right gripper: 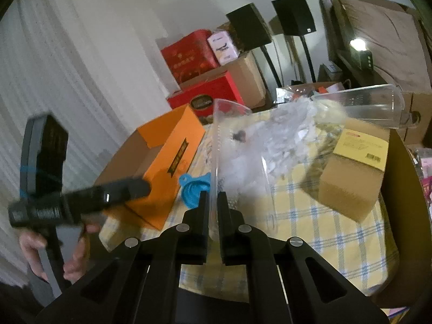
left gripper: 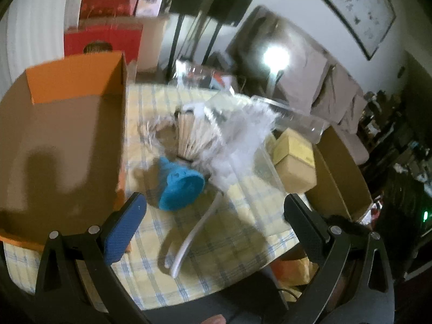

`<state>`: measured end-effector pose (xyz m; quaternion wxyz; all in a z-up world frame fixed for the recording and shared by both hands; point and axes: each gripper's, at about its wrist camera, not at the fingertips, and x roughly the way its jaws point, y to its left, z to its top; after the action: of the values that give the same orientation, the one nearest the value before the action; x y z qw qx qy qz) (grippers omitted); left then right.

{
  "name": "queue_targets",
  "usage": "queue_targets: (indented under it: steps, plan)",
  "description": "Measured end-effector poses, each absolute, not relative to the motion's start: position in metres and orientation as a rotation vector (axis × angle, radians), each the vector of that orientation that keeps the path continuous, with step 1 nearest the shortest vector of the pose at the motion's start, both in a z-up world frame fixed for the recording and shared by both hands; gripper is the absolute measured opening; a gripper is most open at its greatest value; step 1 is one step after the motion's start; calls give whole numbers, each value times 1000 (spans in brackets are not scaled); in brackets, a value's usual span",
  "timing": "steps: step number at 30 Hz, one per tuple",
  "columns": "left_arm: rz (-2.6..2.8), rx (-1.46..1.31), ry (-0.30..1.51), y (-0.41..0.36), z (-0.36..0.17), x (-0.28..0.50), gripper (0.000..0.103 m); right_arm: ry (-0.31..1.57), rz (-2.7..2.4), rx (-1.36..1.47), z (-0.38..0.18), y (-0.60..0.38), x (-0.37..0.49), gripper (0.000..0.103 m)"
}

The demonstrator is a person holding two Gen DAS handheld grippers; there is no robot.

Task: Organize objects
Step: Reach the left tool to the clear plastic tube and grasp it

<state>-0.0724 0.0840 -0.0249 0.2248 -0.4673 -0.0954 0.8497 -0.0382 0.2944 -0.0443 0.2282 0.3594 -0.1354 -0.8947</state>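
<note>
Two grippers work over a counter (right gripper: 337, 232) under a checked cloth. The right gripper (right gripper: 213, 202) has its fingers clenched on the rim of a clear tub (right gripper: 237, 162), the thin plastic wall pinched edge-on between the pads. The tub looks lifted and tilted; inside it, or just behind it, lies a crumpled plastic bag (right gripper: 286, 132), and blur keeps me from saying which. The left gripper (left gripper: 216, 210) has its fingers spread wide, grasping nothing, and hovers above the cloth near a blue funnel (left gripper: 181, 186) and a white utensil (left gripper: 194, 232), both lying on the counter beside an open orange box (left gripper: 67, 140). A small brown box (right gripper: 353, 172) sits on the far side of the tub, and a second clear container (right gripper: 364, 108) lies beyond it.

The step in hand seems to be carrying the tub to its place. Since the grip is on a thin, slippery rim, the load will likely swing, so I would move slowly, keep the tub's mouth up so nothing spills, and steady its far rim with the free left fingers. Watch the funnel, which lies close beside the tub's path.
</note>
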Motion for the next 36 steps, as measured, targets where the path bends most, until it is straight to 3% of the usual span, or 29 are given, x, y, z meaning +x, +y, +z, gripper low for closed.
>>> queue_targets:
  steps: [7, 15, 20, 22, 26, 28, 36]
  plan:
    - [2297, -1367, -299, 94, -43, -74, 101, -352, -2416, 1045, -68, 276, -26, 5]
    - [2382, -1366, -159, 110, -49, -69, 100, -346, -2407, 1041, -73, 266, -8, 5]
    - [2383, -1402, -122, 114, -56, -65, 77, -338, -2404, 1033, -72, 262, 0, 5]
    - [2352, -1437, -134, 116, -63, -66, 59, -338, -2400, 1033, -72, 261, 3, 5]
    - [2312, -1484, -200, 113, -75, -68, 44, -321, -2393, 1027, -70, 258, 8, 5]
    - [2312, -1490, -209, 111, -76, -68, 26, -297, -2395, 1026, -69, 255, 10, 6]
    - [2281, -1526, -330, 97, -83, -72, 7, -207, -2384, 1030, -65, 244, 17, 10]
